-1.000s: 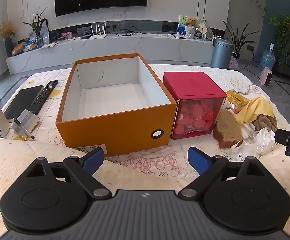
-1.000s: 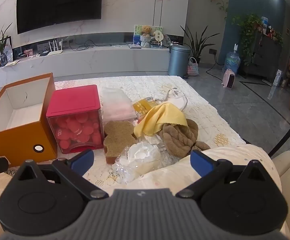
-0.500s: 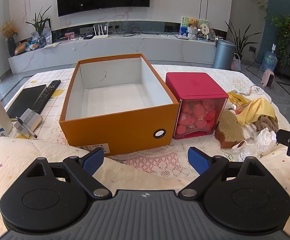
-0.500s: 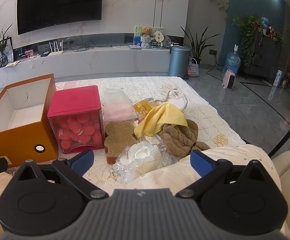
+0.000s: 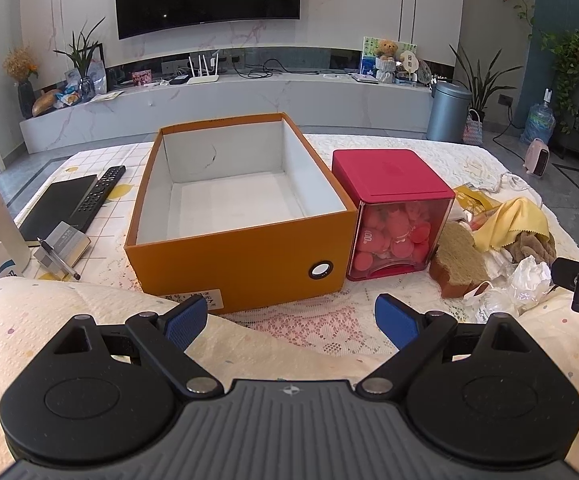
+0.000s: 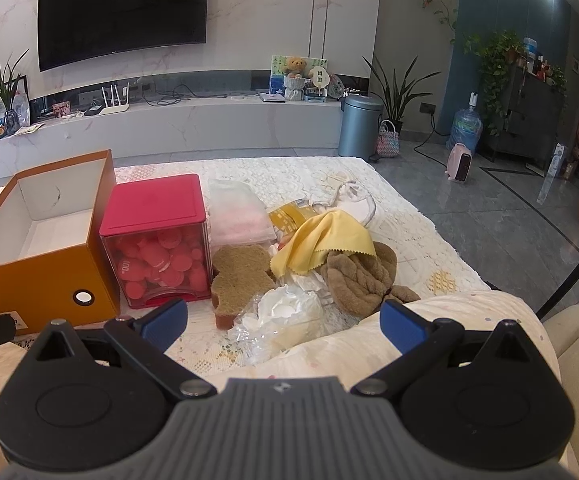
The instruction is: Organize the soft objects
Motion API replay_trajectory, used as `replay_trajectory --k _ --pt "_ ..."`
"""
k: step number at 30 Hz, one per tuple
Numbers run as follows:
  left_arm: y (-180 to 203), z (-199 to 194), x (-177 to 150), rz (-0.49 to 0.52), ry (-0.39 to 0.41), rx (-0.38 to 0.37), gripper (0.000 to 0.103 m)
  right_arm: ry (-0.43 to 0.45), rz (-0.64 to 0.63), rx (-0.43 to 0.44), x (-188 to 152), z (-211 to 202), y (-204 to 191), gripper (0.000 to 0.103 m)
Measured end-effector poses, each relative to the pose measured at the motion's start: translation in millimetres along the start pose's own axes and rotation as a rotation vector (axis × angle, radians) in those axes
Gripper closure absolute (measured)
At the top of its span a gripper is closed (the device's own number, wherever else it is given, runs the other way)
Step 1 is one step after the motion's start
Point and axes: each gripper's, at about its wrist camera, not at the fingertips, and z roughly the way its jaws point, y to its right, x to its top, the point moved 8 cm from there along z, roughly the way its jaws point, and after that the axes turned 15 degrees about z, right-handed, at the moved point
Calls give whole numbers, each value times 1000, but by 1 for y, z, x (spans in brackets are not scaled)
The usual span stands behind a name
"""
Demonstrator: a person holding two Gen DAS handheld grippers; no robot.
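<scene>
both the left hand-held gripper point(image 5: 291, 318) and right hand-held gripper point(image 6: 283, 322) gape wide, holding nothing; the soft pile point(image 6: 309, 264) lies on the counter right of the red box point(image 6: 157, 240); the yellow cloth point(image 6: 325, 246) looks light and limp, best pinched at a raised fold; the orange box point(image 5: 225, 216) stands empty

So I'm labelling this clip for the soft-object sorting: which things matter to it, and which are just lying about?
Part of the job:
open orange cardboard box
yellow cloth
brown knitted fabric
crumpled clear plastic bag
left gripper, right gripper, both open

Lying about:
red-lidded clear box of pink pieces
black remote control
black notebook
</scene>
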Motion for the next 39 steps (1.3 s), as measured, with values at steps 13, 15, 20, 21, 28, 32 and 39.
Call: replay_trajectory --k 13,15,20,21,28,32,39 --pt "0 -3 0 -1 5 3 0 1 0 9 0 -3 1 2" --pt "0 -4 0 1 6 3 0 -1 -1 11 0 -3 0 2" --pt "0 -5 1 6 11 5 0 -5 -3 17 -1 -3 0 2" --pt "0 -5 1 6 10 6 0 -5 -2 17 -1 -3 0 2" --pt "2 -7 1 10 12 2 0 -9 0 21 -2 -3 0 2" --pt "3 -7 1 11 11 -2 0 -11 0 22 -2 -3 0 2" --pt "5 -6 0 14 11 -6 0 -17 -1 26 -3 -4 0 2"
